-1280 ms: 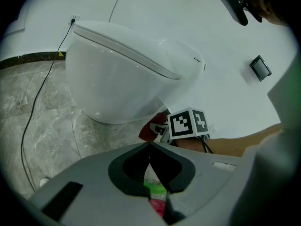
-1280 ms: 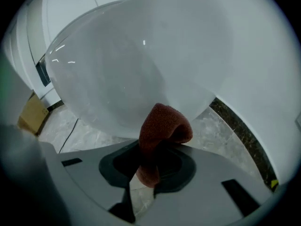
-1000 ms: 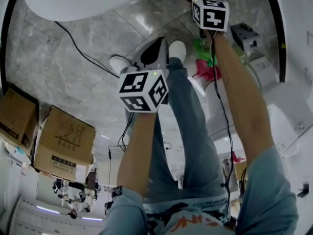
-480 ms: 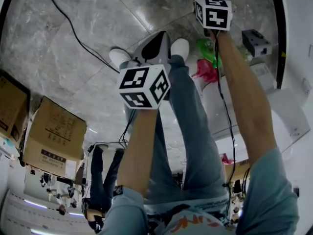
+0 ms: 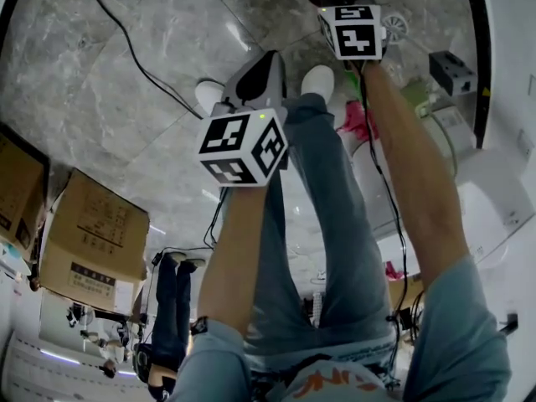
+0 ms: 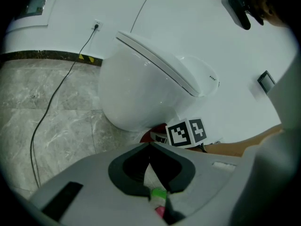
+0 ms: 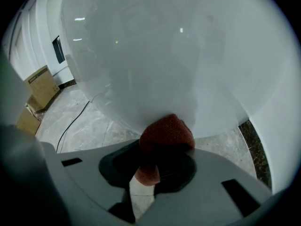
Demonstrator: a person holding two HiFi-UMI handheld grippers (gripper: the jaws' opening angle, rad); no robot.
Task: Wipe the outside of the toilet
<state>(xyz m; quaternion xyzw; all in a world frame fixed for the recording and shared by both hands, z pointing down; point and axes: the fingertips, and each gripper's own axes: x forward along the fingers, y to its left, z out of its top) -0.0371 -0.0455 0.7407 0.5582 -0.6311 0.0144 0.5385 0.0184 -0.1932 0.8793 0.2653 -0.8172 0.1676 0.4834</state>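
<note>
A: Item: right hand-held gripper [image 7: 164, 145]?
B: Clenched on red cloth [image 7: 167, 130]; cloth pressed against lower outside of white toilet [image 7: 155, 55] bowl.
A: Item: left hand-held gripper [image 6: 150, 146]?
B: Jaws together, empty; apart from toilet, over marble floor [image 6: 51, 102].

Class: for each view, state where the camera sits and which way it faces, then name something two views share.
Head view: on the person's head, facing steeply down at the floor; shows both forearms, legs, shoes.
Left gripper view: on the left gripper, facing the toilet side-on; own jaws together.
Right gripper view: on the right gripper, close against the toilet; jaws hold a red cloth.
Shared: both gripper views show the toilet.
</note>
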